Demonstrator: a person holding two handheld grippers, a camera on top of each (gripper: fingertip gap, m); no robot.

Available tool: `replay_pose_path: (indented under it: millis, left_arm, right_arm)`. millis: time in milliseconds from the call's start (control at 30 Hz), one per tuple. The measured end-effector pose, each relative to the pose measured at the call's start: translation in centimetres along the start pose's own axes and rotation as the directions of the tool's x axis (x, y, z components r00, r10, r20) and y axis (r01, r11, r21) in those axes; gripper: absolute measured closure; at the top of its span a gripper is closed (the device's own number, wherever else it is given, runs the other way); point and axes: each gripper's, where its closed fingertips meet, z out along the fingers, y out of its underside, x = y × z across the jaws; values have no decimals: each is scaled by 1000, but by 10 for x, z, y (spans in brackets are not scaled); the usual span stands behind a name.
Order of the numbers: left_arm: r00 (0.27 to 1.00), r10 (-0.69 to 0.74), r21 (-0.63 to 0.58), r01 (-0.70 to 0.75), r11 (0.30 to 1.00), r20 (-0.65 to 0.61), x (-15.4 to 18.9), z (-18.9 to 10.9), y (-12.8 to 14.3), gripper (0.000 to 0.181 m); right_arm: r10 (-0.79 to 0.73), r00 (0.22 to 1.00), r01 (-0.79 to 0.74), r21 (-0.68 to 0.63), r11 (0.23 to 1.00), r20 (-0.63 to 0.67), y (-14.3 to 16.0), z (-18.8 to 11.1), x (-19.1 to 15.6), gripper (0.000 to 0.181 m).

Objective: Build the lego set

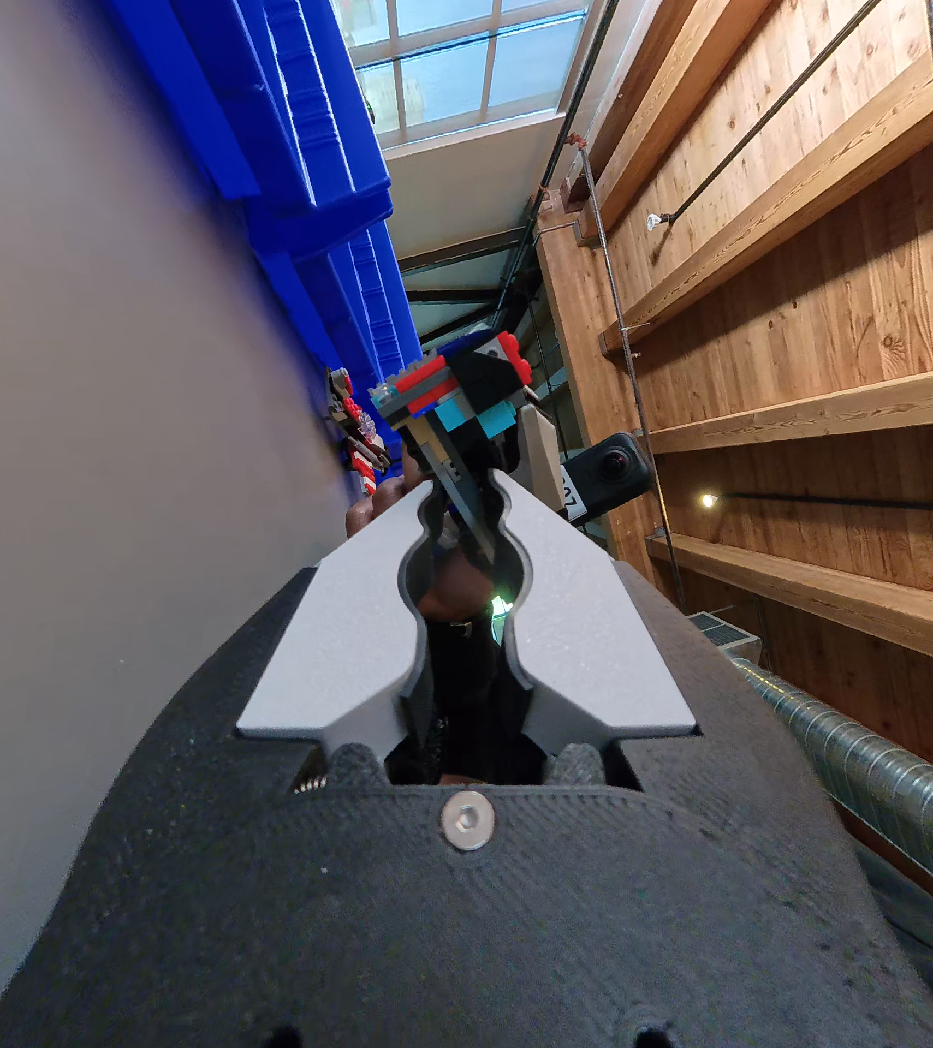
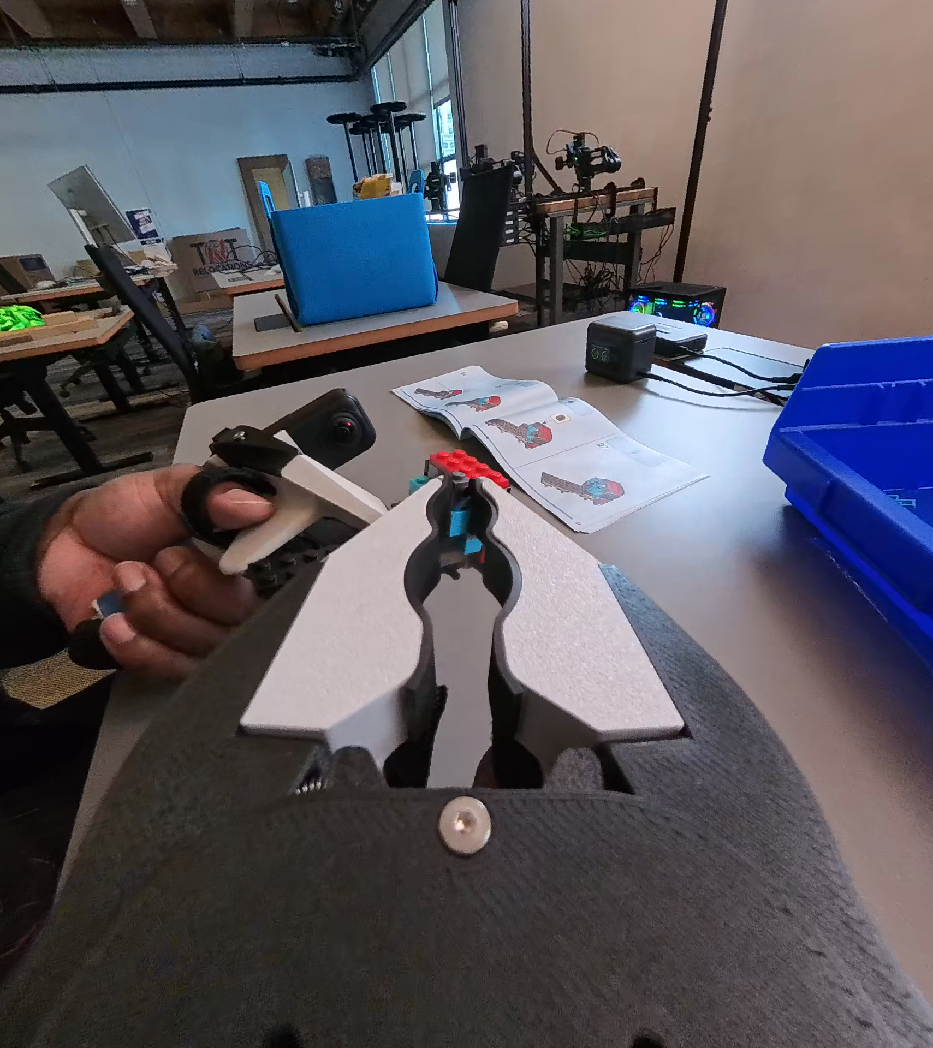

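Item: lego model (image 1: 452, 391), part-built, red, black, grey and teal bricks. Location: held in the air above the grey table (image 2: 679, 567), between both tongs.

Left gripper (image 1: 467, 487): jaws nearly closed, pinching a thin dark grey strip at the model's lower end, probably to steady it.

Right gripper (image 2: 464, 487): jaws closed on the model's teal and grey end, red plate just past the tips; likely bracing or pressing a piece home.

Left view only: a second small red-and-white lego assembly (image 1: 359, 436) beside the blue bin (image 1: 311, 142).

Right view only: open instruction booklet (image 2: 554, 442) flat on the table, within sight for reference; person's hand (image 2: 129, 567) working the left gripper's handle.
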Motion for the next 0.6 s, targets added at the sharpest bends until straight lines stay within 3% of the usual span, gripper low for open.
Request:
replay_pose_path:
  millis: [600]
  left_arm:
    - [1000,-13,2,13,1000,1,0,-1,-1,168]
  right_arm:
    - [9,1000,-9,-1,1000,1,2,0,0,175]
